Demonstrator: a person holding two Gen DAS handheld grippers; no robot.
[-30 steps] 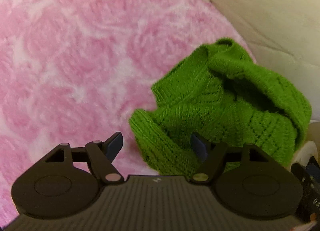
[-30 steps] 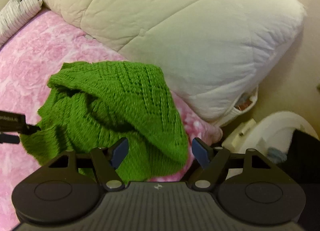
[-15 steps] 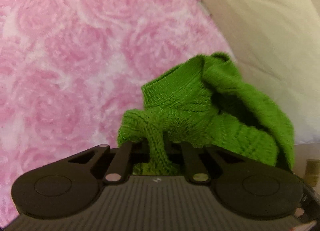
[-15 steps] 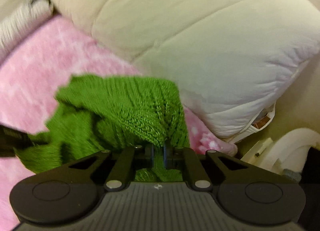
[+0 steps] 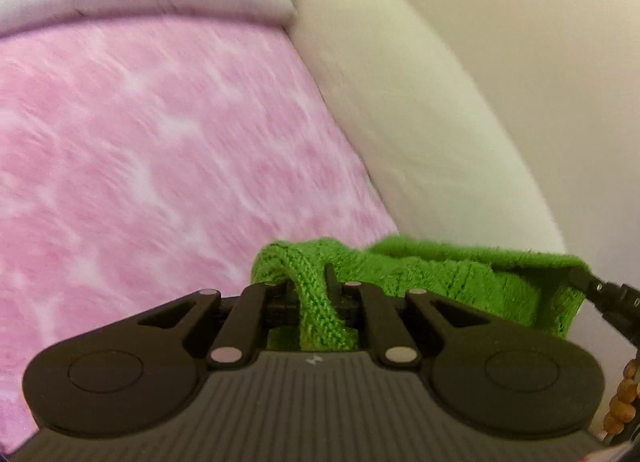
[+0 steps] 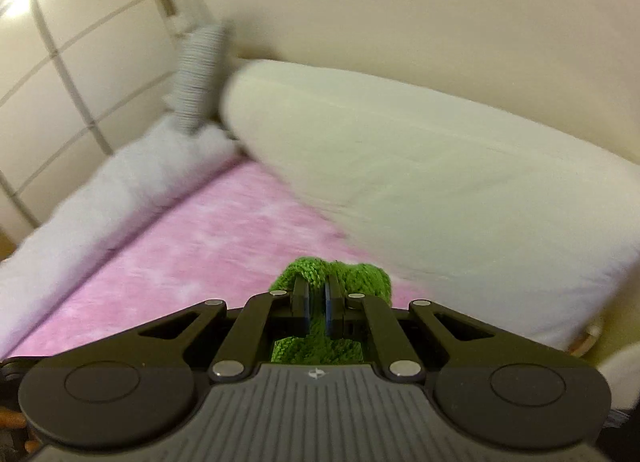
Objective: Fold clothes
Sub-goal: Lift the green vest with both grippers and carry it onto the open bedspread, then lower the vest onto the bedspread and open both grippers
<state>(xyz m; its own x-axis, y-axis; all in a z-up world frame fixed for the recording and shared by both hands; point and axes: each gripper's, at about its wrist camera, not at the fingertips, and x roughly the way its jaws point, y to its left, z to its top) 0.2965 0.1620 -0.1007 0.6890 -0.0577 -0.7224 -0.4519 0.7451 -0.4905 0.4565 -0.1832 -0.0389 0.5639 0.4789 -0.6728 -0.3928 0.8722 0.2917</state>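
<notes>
Above the pink blanket, both grippers' jaws clamp the green sweater, stretched sideways between them.

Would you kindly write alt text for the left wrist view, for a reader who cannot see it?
The left gripper is shut on a fold of a green knitted garment, which stretches right to the other gripper's tip. Behind lie a blurred pink fleece blanket and a cream duvet.
</notes>
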